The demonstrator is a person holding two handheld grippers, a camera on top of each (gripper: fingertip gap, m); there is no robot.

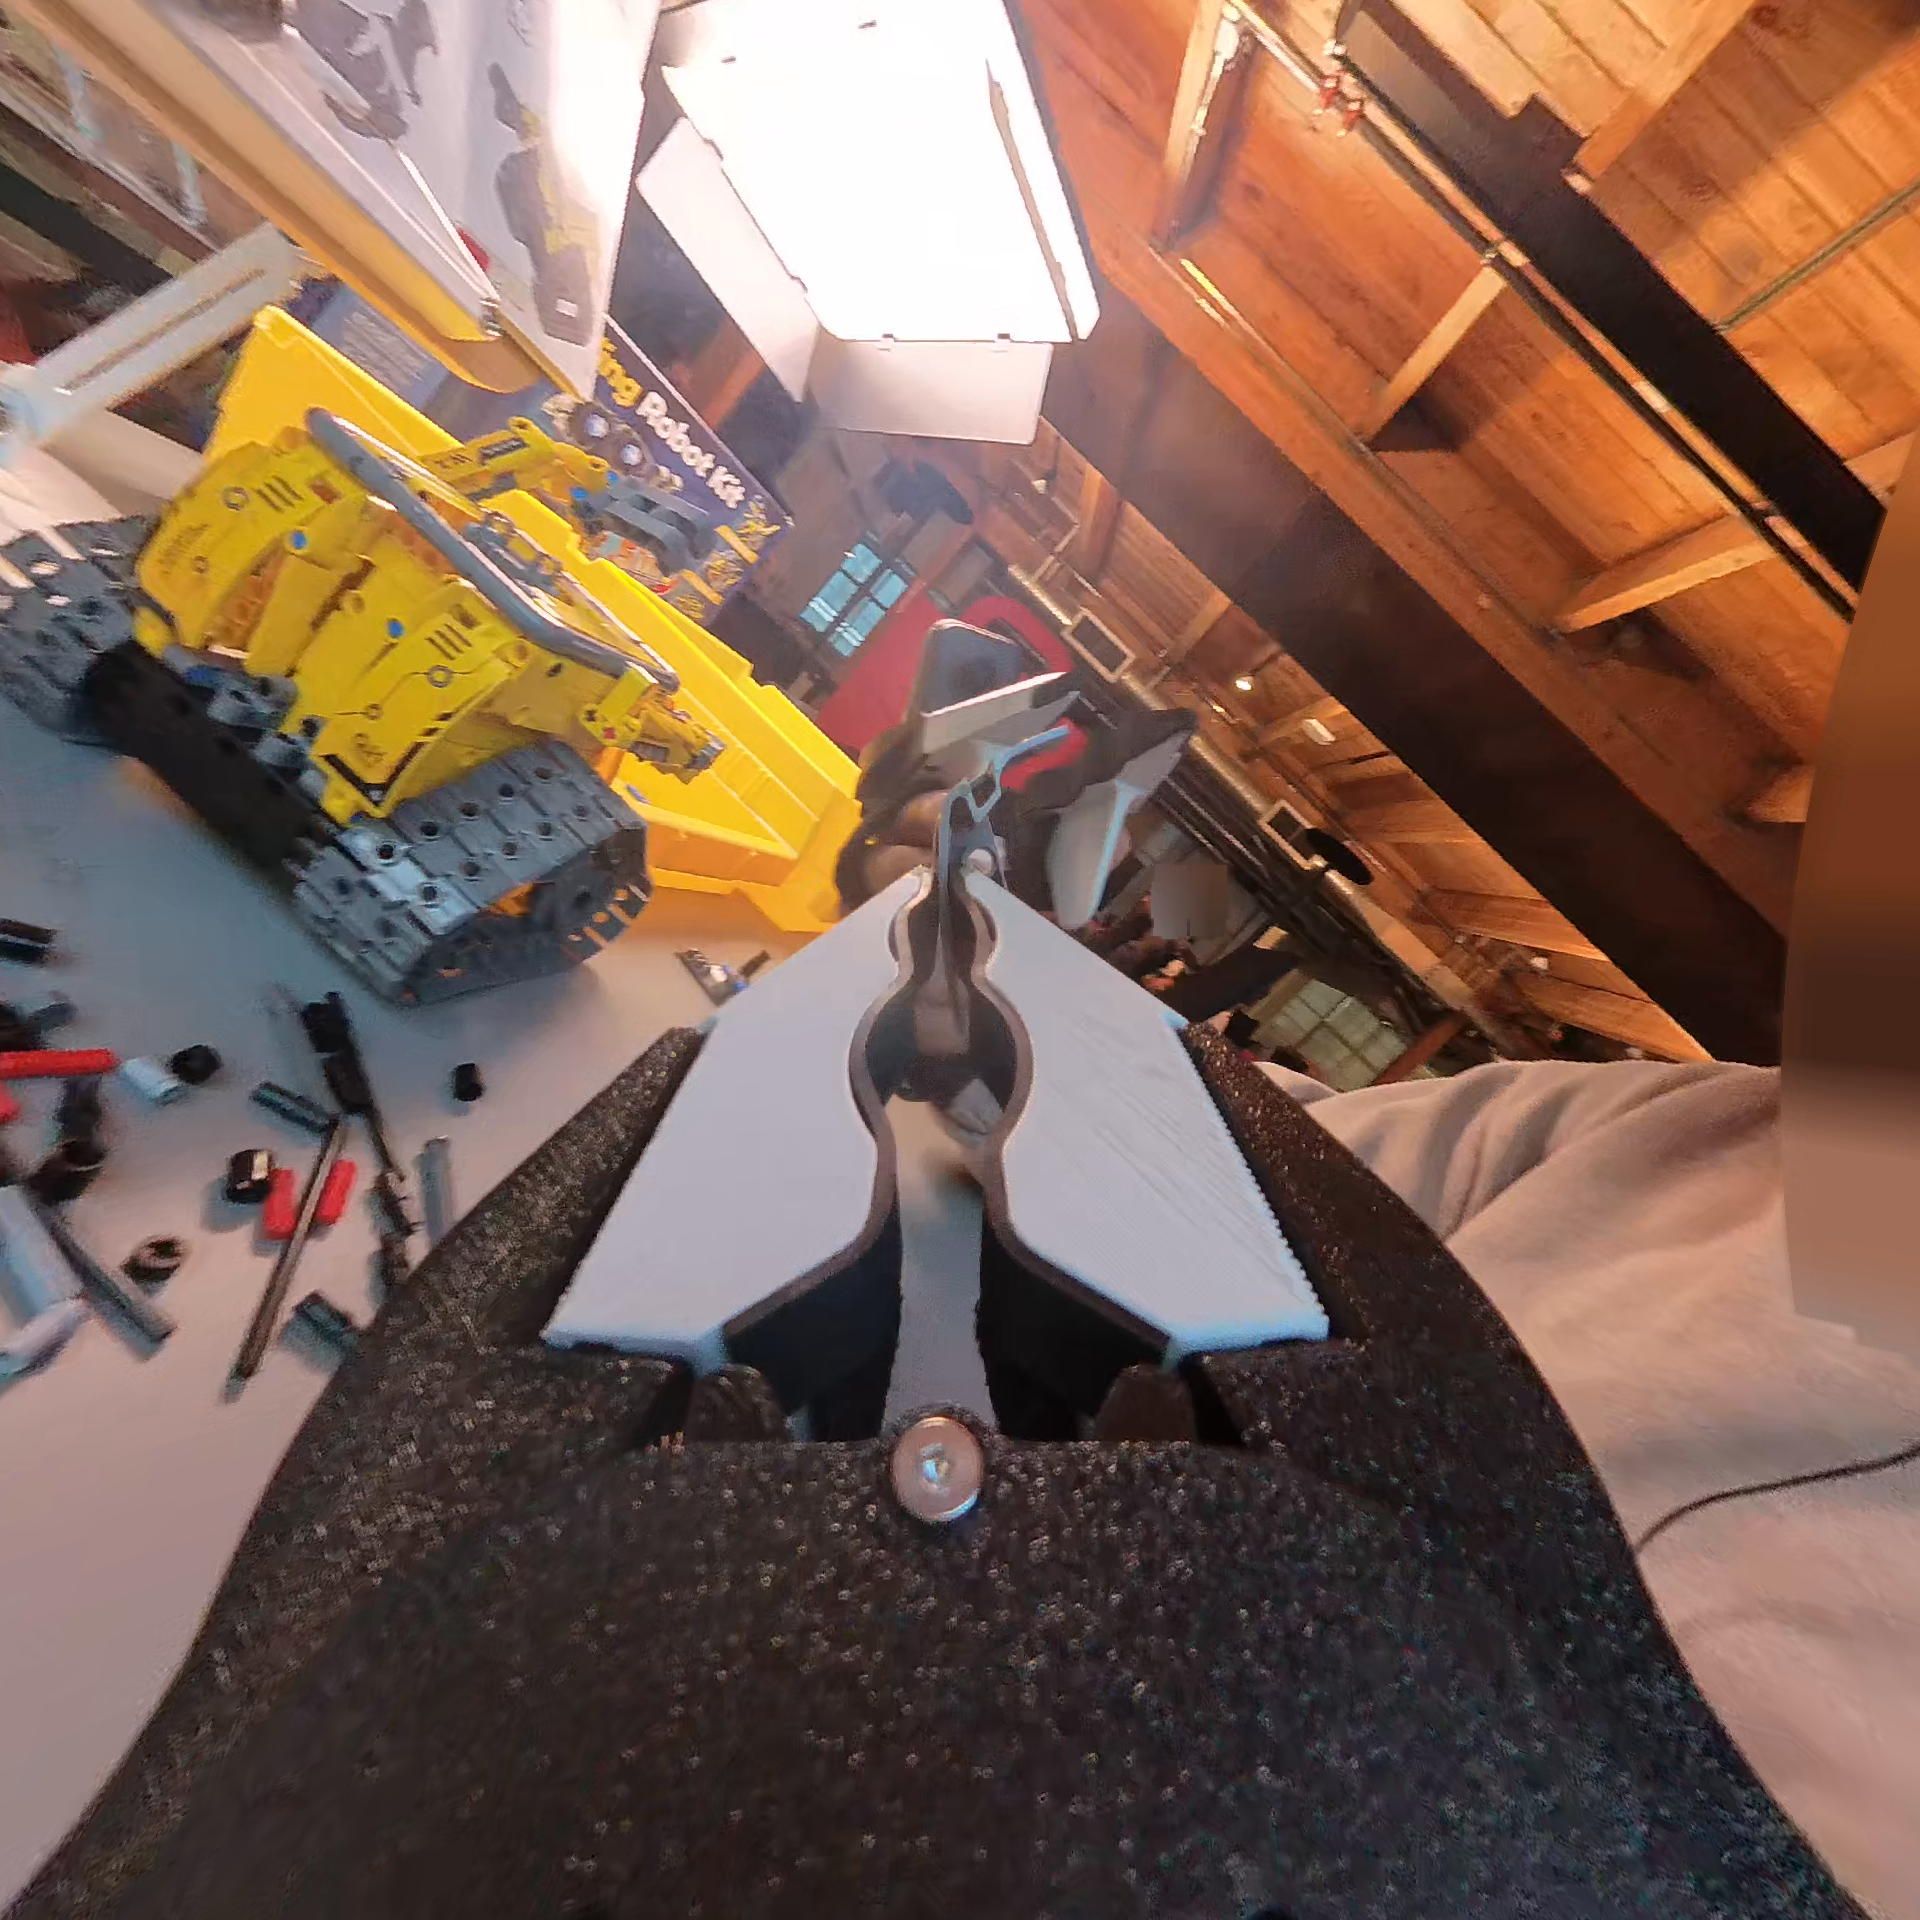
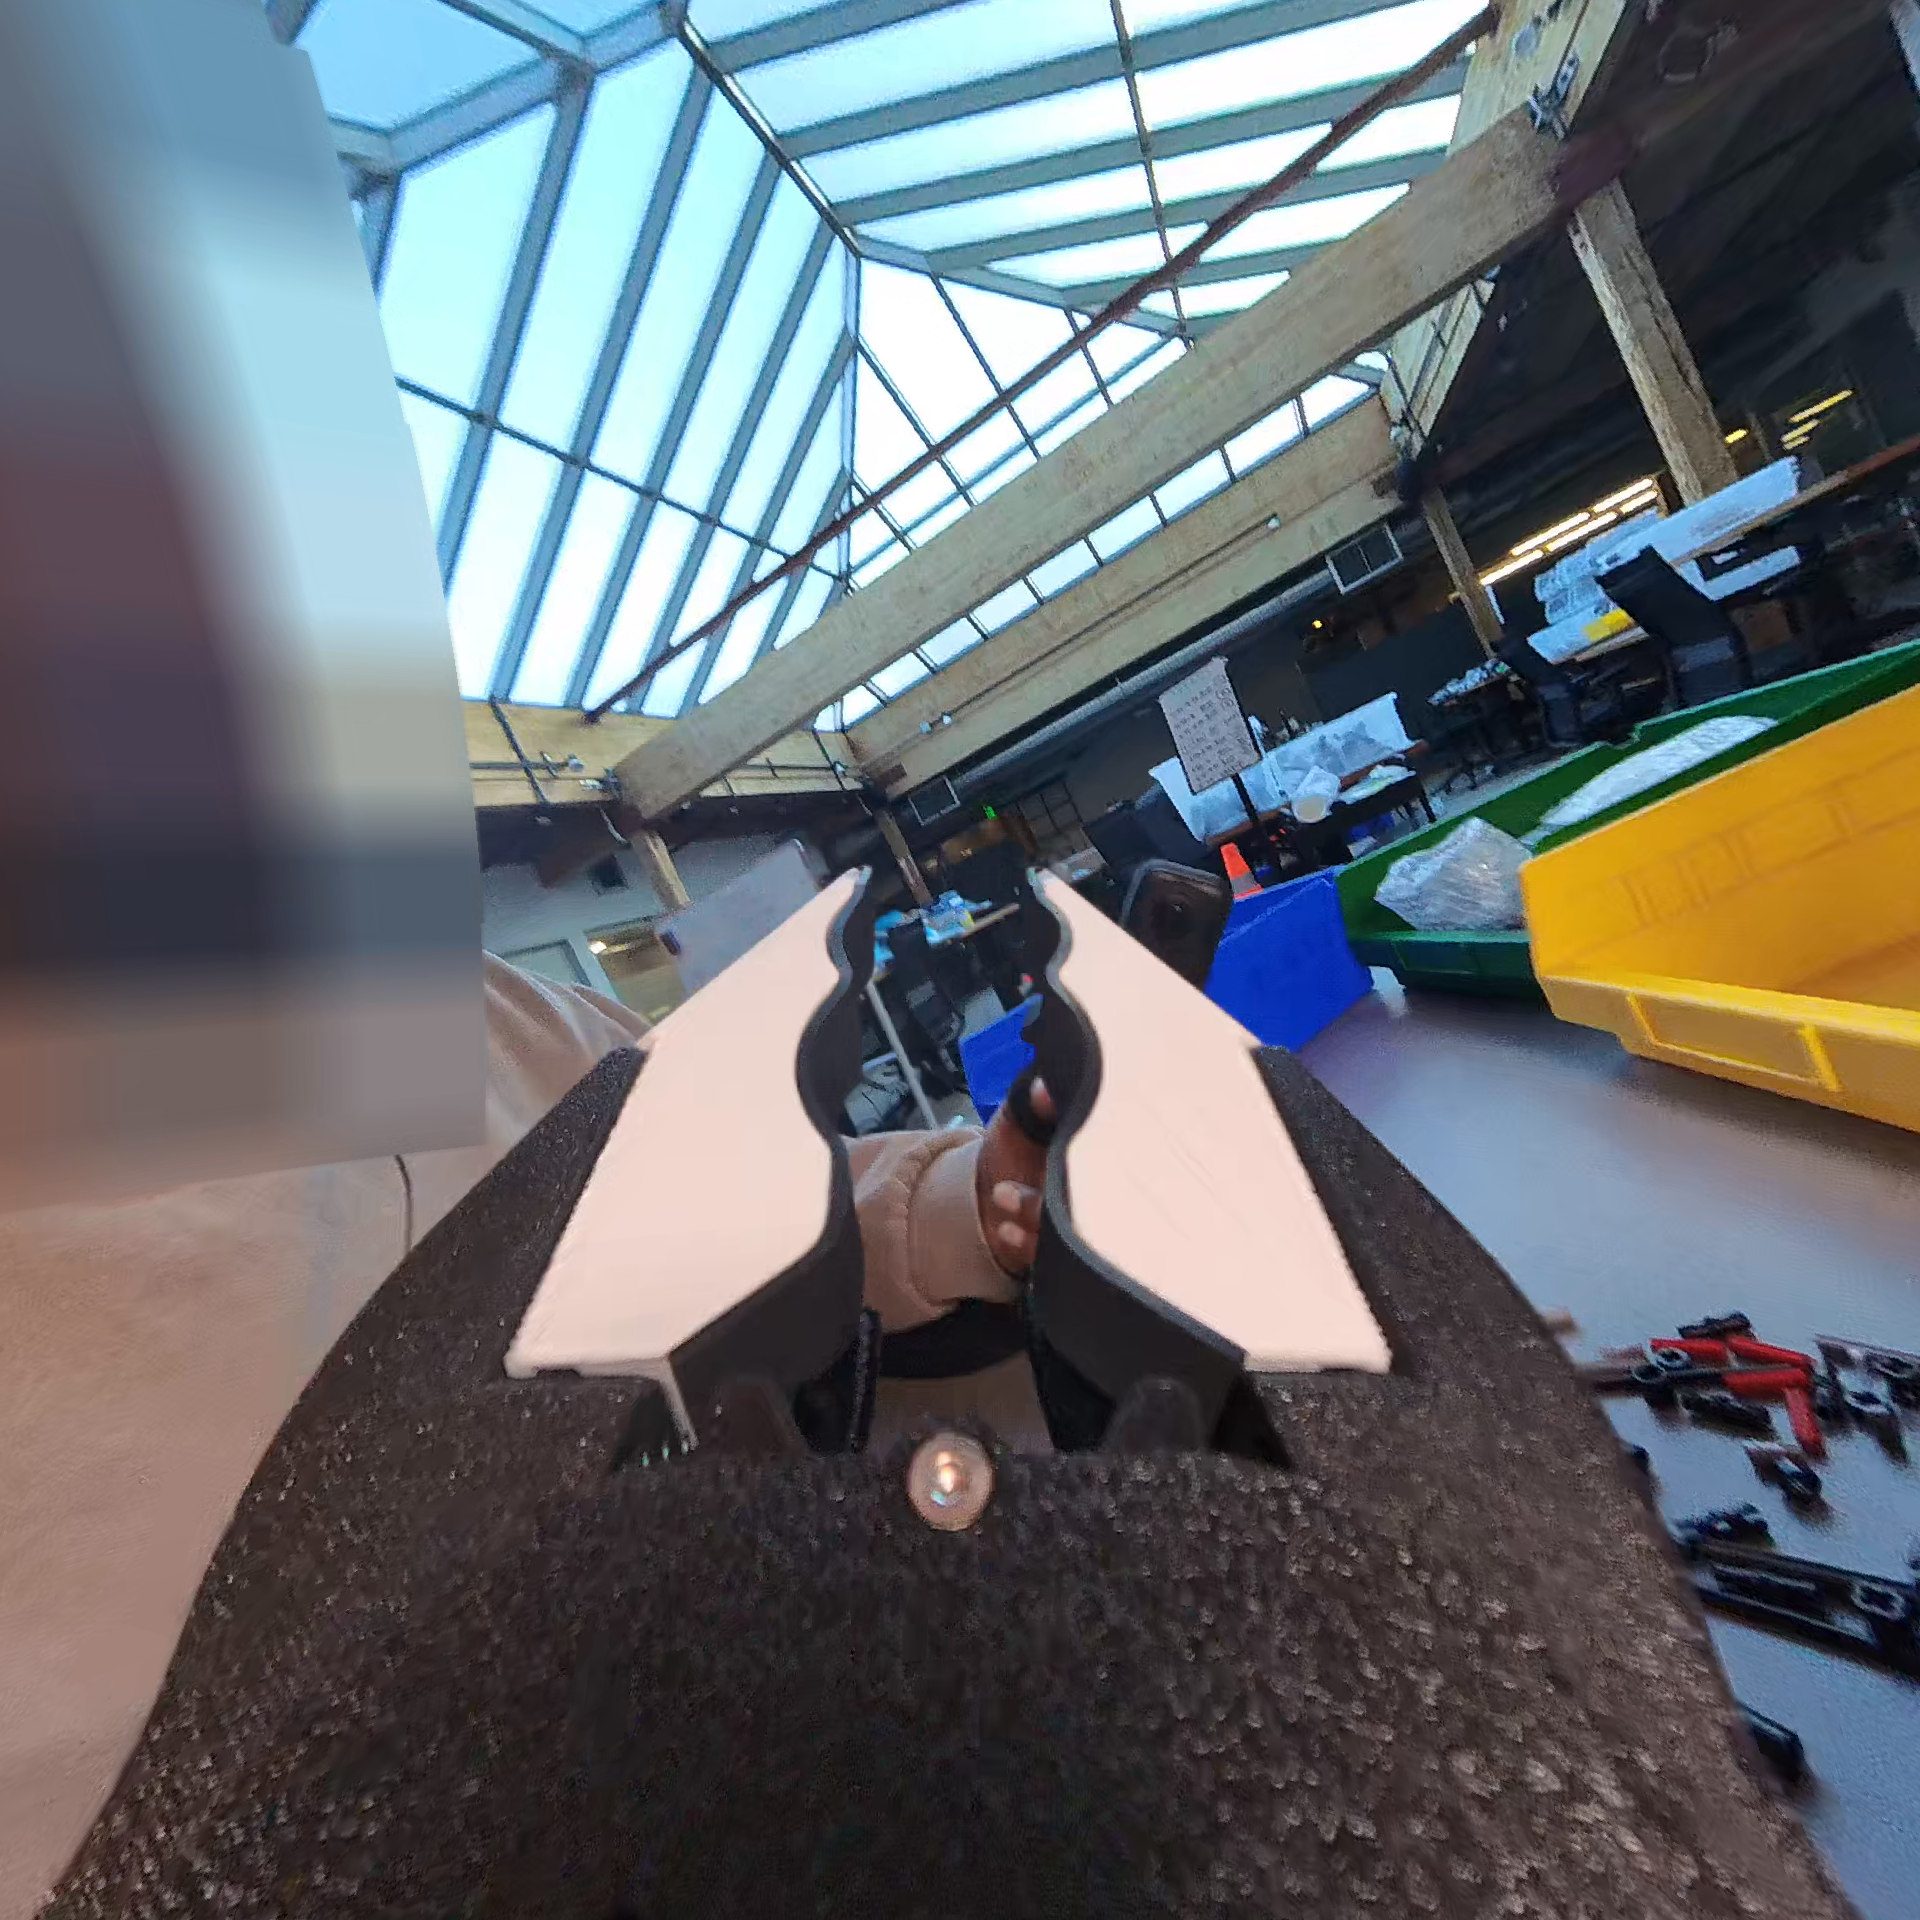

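Timber beams and a glass roof span a workshop, and below them lies a grey table (image 1: 125, 1507). On it stands a yellow tracked model (image 1: 384, 675), built from bricks, its grey treads resting on the tabletop and its arm and handle in place, so as far as these views show it looks largely assembled. Behind the model sits a yellow bin (image 1: 727, 748) and a printed kit box (image 1: 675, 478). In front of the model, nearer the camera, loose parts (image 1: 260, 1164) in red, black and grey lie scattered, not yet fitted to anything. The left gripper (image 1: 951, 894), raised off to the side of the model and well apart from it, has its fingers pressed together on a thin grey piece (image 1: 971, 810) that sticks out past the tips. The right gripper (image 2: 948, 894) is spread and holds nothing; it is seen beyond the grey piece in the left wrist view, tilted up toward the roof.
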